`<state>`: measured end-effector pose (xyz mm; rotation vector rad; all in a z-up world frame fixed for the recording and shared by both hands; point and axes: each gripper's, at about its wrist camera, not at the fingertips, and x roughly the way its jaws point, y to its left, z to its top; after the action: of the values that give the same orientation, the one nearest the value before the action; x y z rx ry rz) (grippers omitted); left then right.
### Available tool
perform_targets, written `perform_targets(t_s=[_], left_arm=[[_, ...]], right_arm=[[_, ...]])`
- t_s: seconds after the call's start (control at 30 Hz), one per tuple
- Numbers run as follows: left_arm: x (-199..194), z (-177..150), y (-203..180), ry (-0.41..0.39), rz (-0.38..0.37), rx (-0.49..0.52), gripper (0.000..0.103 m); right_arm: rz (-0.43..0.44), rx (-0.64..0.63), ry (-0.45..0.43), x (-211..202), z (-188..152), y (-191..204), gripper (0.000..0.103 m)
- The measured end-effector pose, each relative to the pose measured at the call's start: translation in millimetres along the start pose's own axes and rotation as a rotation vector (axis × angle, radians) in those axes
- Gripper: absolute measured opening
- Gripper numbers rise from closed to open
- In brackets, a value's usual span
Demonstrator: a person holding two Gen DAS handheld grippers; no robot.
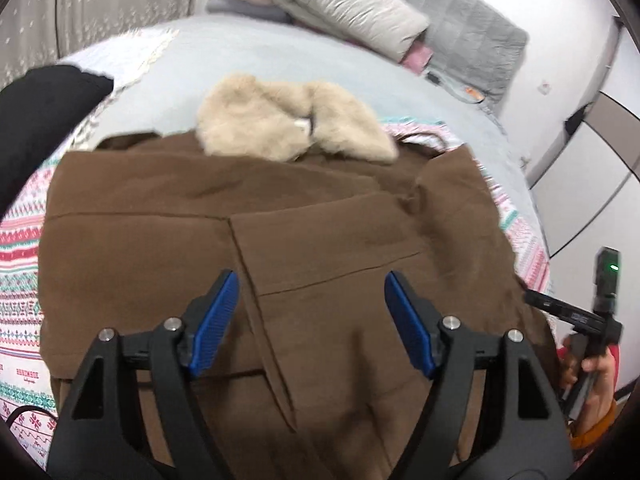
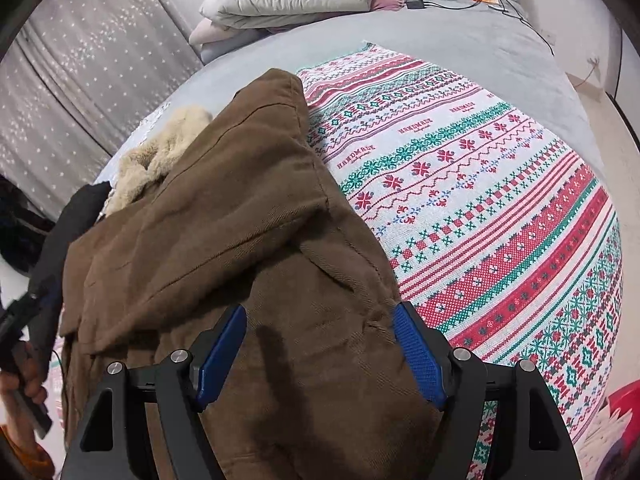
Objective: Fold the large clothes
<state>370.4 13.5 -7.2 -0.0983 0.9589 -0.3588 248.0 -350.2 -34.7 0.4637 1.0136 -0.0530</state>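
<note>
A brown coat (image 1: 256, 232) with a cream fur collar (image 1: 292, 124) lies on the bed with both sleeves folded in over its body. My left gripper (image 1: 310, 280) is open and empty above the coat's lower middle. In the right wrist view the same coat (image 2: 224, 220) lies left of centre, its fur collar (image 2: 160, 156) at the far end. My right gripper (image 2: 320, 316) is open and empty over the coat's near right edge. The right gripper's body also shows in the left wrist view (image 1: 592, 316), held in a hand.
A patterned red, green and white blanket (image 2: 480, 184) covers the grey bed (image 1: 280, 52) under the coat. Folded quilts and pillows (image 1: 344, 4) are stacked at the headboard. A black garment (image 1: 36, 120) lies at the left. Cables and a charger (image 2: 416, 2) lie near the pillows.
</note>
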Motion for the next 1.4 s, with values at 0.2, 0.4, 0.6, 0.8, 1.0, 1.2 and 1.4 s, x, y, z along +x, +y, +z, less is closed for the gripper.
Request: perform_targets(t_s=[0.2,0.4,0.6,0.8,1.0,1.2,1.4], left_arm=[[47,6,10,0.103,0.044,-0.099,0.058],[41,21,-3,0.034,0.151,-0.199,0.013],[3,8,0,-0.3,-0.076,-0.122,0.013],[19,9,22,-0.337,-0.134,-0.116,0.013],[15,12,31,-0.373,-0.169,-0.15,0.013],[5,10,36,-0.421,-0.108,-0.141,0.013],[40,15,52,-0.234,0.076,-0.205,0.025]], right_arm=[[-0.01,-0.02,-0.006,-2,2,5,0.077],[-0.041,-0.072,-0.014,-9,5,15,0.077],[-0.034,-0.148,-0.043,-28,31,29,0.078],[-0.013,-0.159,-0.049,16,107,43,0.082],[0.032,-0.026,-0.089,77,164,35,0.065],[0.081,0.003,-0.186,91,175,30,0.009],[-0.066,0.041,-0.18,114,173,18,0.009]])
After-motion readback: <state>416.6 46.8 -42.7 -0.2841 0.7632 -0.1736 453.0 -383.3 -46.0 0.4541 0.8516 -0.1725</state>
